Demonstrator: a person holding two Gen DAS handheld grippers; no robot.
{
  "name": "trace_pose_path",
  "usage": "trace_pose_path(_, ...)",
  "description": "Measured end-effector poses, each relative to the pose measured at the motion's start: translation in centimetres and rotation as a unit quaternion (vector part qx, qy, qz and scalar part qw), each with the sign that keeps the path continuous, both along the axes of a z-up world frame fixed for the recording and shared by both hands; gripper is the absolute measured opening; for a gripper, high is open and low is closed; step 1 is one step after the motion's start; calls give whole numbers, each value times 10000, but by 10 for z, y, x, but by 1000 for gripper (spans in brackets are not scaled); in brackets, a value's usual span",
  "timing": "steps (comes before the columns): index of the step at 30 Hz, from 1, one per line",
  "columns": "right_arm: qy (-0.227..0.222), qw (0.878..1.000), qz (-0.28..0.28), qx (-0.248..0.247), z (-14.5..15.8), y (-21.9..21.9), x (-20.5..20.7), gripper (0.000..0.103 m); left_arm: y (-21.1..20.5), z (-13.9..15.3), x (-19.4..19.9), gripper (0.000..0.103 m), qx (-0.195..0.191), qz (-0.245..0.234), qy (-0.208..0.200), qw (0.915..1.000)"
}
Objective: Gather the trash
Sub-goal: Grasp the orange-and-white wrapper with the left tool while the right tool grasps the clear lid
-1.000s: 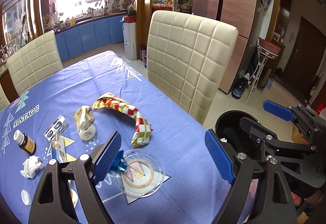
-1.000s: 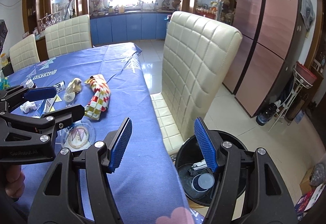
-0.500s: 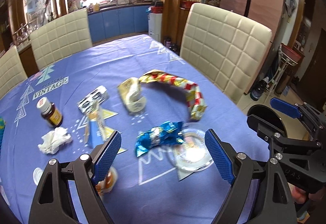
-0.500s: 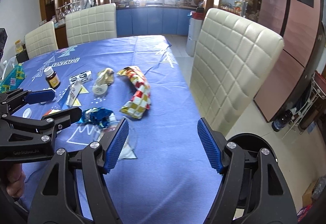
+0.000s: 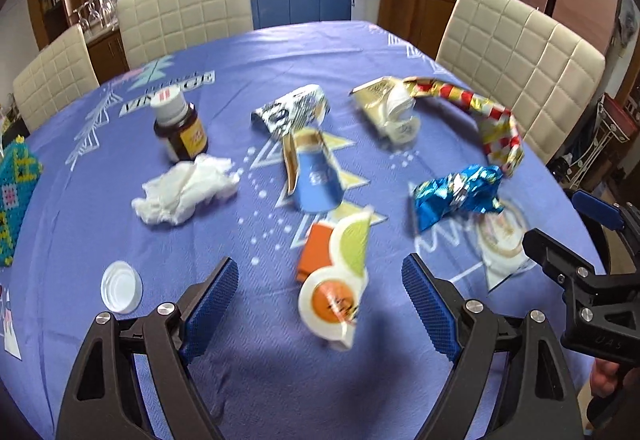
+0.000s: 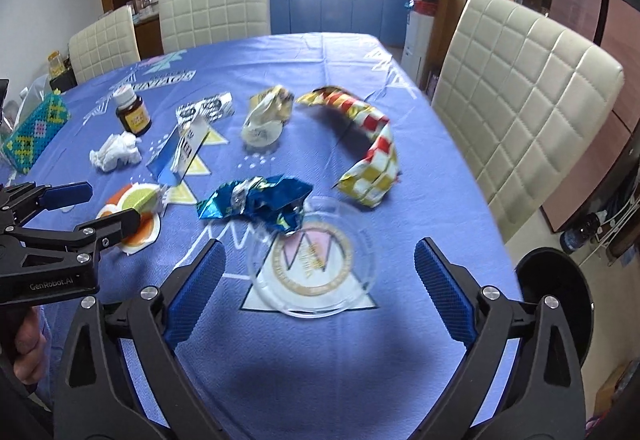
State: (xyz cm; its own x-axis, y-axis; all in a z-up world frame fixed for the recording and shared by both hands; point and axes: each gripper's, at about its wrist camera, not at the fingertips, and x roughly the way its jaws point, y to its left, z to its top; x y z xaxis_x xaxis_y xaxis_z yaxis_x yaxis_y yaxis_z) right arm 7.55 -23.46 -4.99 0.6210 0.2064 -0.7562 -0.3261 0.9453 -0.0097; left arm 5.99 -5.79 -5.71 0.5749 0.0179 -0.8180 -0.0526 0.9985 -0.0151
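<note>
- Blue tablecloth (image 5: 328, 48) covered a dining table, w/ cream padded chairs (image 5: 520, 52) around it and a kitchen w/ blue cabinets behind.
- Left gripper (image 5: 320, 304) hovered low over the cloth, jaws wide apart, nothing between them. An orange-and-white torn package (image 5: 332, 280) lay on the cloth in the gap between the two blue pads, not touched.
- Right gripper (image 6: 320, 292) was also wide open and empty, above a clear plastic lid (image 6: 316, 272) which lay flat on the cloth.
- Crumpled blue foil wrapper (image 6: 256, 204) lay just beyond the lid, its near end over the lid's rim.
- Red-yellow-white checked wrapper (image 6: 368, 144) arched farther right, near the table edge.
- Pale yellow crushed cup (image 5: 392, 112) and a black-and-white packet (image 5: 292, 112) were in the middle zone; a blue carton piece (image 5: 316, 176) was just in front of the packet.
- White tissue ball (image 5: 184, 188) sat beside a brown bottle w/ white cap (image 5: 180, 128), touching or nearly; I cannot tell which.
- Small white cap (image 5: 121, 286) lay alone at the left, near the left pad.
- Black bin (image 6: 560, 300) stood on the floor at the right, below the table edge.
</note>
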Motion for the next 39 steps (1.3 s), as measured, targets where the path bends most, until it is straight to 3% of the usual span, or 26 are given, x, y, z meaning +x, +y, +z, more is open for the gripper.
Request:
trace_pose_path(17,446,9986,-278,-51,-35,10,13,95,6,-28,13,81,41,-267,255,9993)
trace_pose_path(22,448,9985,-294,-88,-39,15,17,94,5,-27,13,67,102,-336,192,9992)
trace_pose_path(28,454,9985,-244,-168,-41,17,21,88,7,-24,20,41,39,-338,167,9993)
trace_pose_path(39,314,9992,-148,-210,-30,15,16,87,5,-18,23,31,-100,-313,207,9992)
